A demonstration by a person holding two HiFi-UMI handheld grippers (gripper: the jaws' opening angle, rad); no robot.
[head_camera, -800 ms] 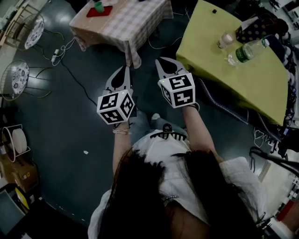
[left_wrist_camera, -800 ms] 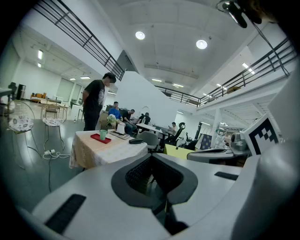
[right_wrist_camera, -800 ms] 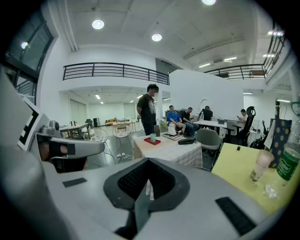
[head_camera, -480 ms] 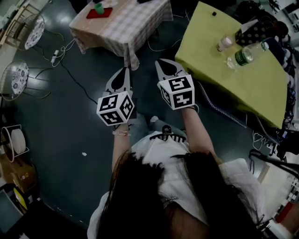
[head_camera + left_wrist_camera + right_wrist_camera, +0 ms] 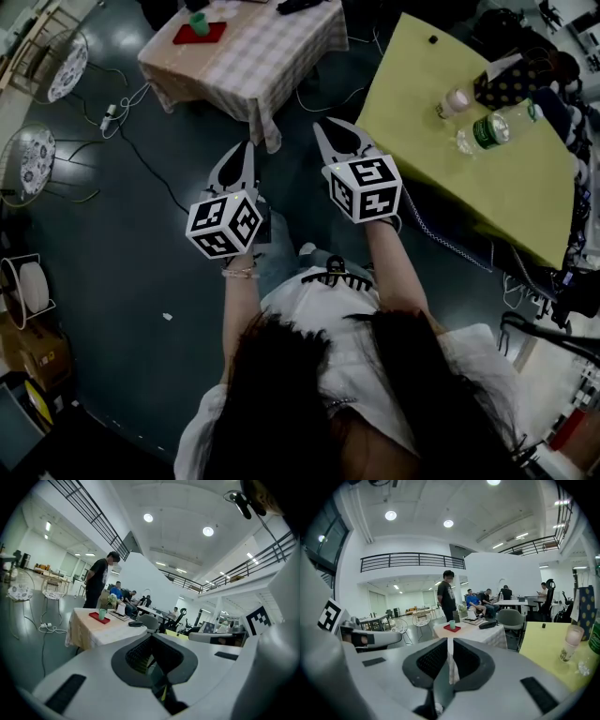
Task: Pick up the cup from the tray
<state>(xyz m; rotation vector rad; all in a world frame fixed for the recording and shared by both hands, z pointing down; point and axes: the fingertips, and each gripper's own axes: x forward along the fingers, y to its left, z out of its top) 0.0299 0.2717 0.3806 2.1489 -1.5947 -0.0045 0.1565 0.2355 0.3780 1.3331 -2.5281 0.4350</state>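
Note:
A green cup [image 5: 198, 19] stands upright on a red tray [image 5: 201, 34] at the far left end of a table with a checked cloth [image 5: 253, 56]. Both grippers hang in the air over the dark floor, well short of that table, and point toward it. My left gripper [image 5: 247, 148] is shut with nothing in it. My right gripper [image 5: 324, 126] is also shut and holds nothing. The cup [image 5: 102, 614] and the tray [image 5: 99, 618] appear small and far off in the left gripper view. In the right gripper view the cup [image 5: 452, 624] stands straight beyond the jaw tips.
A yellow-green table [image 5: 469, 169] at the right carries a plastic bottle [image 5: 489, 129] and a clear glass [image 5: 457, 99]. Round patterned chairs [image 5: 36, 155] and floor cables [image 5: 141, 150] lie at the left. A person [image 5: 97, 581] stands by the checked table. Others sit behind it.
The checked table with tray and cup has slid a little lower in the head view. The left gripper has dropped slightly and both stay shut.

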